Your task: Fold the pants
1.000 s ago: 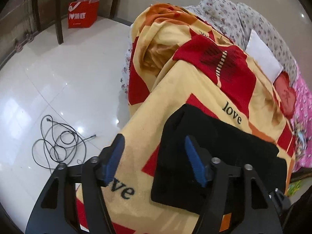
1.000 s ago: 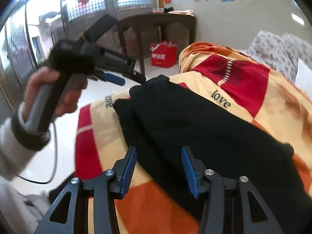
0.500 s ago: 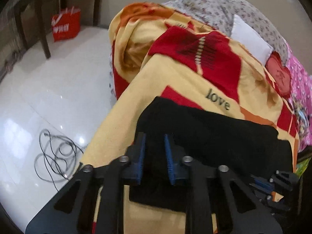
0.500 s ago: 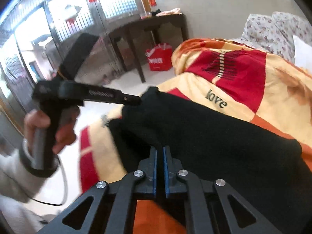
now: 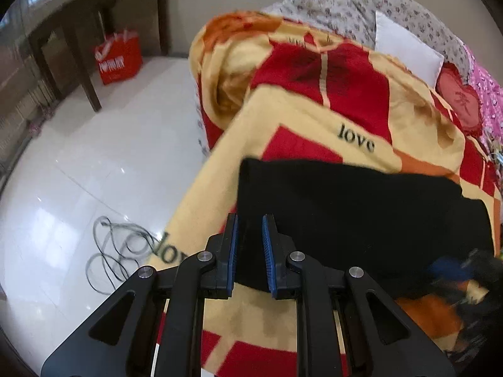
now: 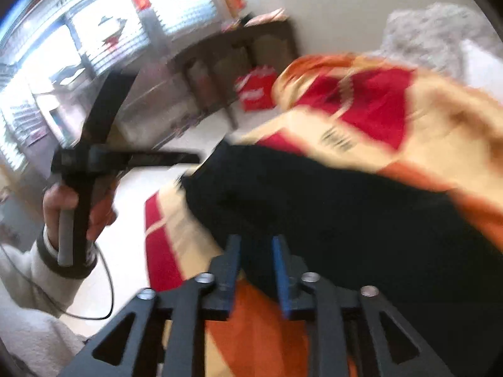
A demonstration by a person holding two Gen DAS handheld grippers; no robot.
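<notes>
Black pants [image 5: 355,216] lie folded on a yellow, red and orange "love" blanket [image 5: 314,119] on a bed. My left gripper [image 5: 250,248] is shut on the pants' near left edge, its blue pads pinching the cloth. The right wrist view is blurred by motion. There my right gripper [image 6: 256,262] has its jaws narrowly apart around the near edge of the pants [image 6: 330,207]. The left gripper [image 6: 125,157] and the hand holding it show at the left of that view. The right gripper shows blurred at the lower right of the left wrist view [image 5: 452,270].
White tiled floor [image 5: 94,157] lies left of the bed, with a coiled grey cable [image 5: 116,251] on it. A dark wooden table [image 5: 94,22] and a red shopping bag [image 5: 118,58] stand at the back. A white pillow [image 5: 405,50] and floral bedding lie at the bed's far end.
Both grippers closed onto the pants' edge from wide open. In the last half second the right jaws have parted slightly and the right view has swung and blurred.
</notes>
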